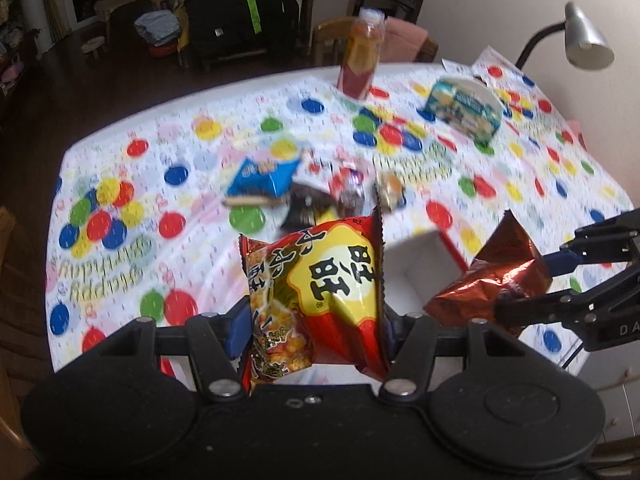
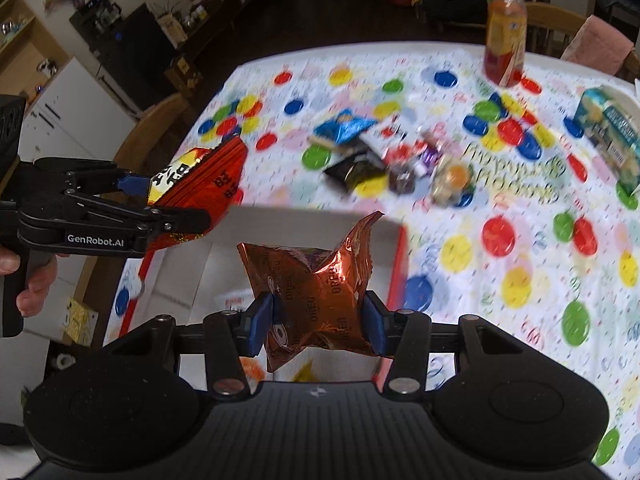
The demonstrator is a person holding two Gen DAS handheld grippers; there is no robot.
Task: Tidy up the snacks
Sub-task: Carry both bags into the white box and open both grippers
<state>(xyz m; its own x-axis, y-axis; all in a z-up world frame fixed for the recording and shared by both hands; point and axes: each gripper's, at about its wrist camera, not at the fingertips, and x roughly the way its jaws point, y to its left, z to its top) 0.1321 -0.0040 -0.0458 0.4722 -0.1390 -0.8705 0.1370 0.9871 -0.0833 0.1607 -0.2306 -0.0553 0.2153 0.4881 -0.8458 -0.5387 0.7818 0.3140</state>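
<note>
**A:** So both are mid-carry here? The left gripper (image 1: 316, 316) is pinching the red-and-yellow snack bag (image 1: 320, 292), and the right gripper (image 2: 320, 320) is squeezing the copper Oreo packet (image 2: 320, 292), both lifted off the table.

**B:** Yeah, and both are hanging over the white box with red edges (image 2: 396, 248), so I'd say this is the drop-off step. The pile of loose snacks (image 2: 384, 156) is sitting further back on the spotty tablecloth (image 2: 520, 280), well apart from the box.

**A:** Next move?

**B:** Probably lowering each bag in and letting go. It's blurry, so I can't tell whether the box has dividers.
</note>
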